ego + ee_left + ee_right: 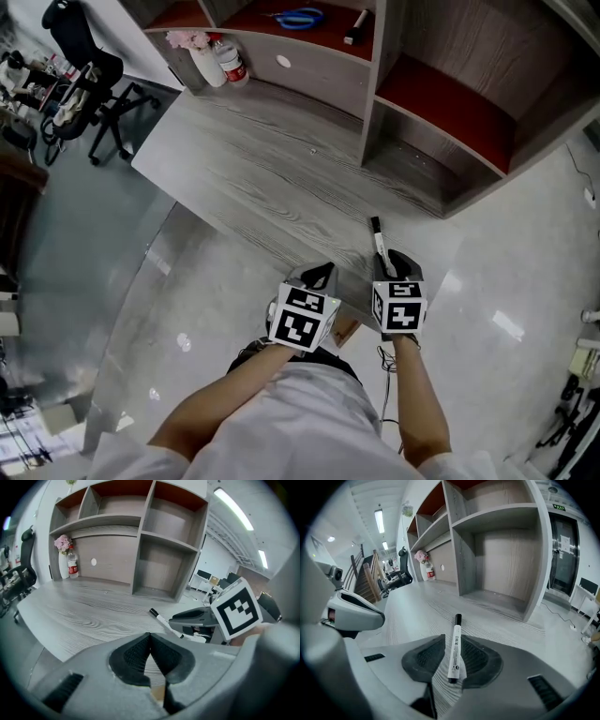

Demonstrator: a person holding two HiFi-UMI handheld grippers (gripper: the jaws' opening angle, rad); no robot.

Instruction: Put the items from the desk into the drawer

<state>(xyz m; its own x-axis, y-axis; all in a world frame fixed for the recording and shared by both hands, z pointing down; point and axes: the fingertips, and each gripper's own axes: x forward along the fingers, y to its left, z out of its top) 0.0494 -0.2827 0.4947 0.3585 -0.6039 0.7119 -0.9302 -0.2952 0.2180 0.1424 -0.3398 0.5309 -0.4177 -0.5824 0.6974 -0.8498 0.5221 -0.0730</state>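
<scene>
Right tongs (452, 643) are clamped on a marker (455, 654), held over the near right edge of the bench (253, 178), black tip pointed far. Left tongs (150, 638) are pressed together, nothing gripped.

Two grippers: left gripper (317, 275), right gripper (394, 262). One marker (455, 648) between the right jaws. Well beyond both jaws: one bottle (232, 62), one flower vase (208, 67), one scissors (300, 17), possibly a second marker (356, 26).
</scene>
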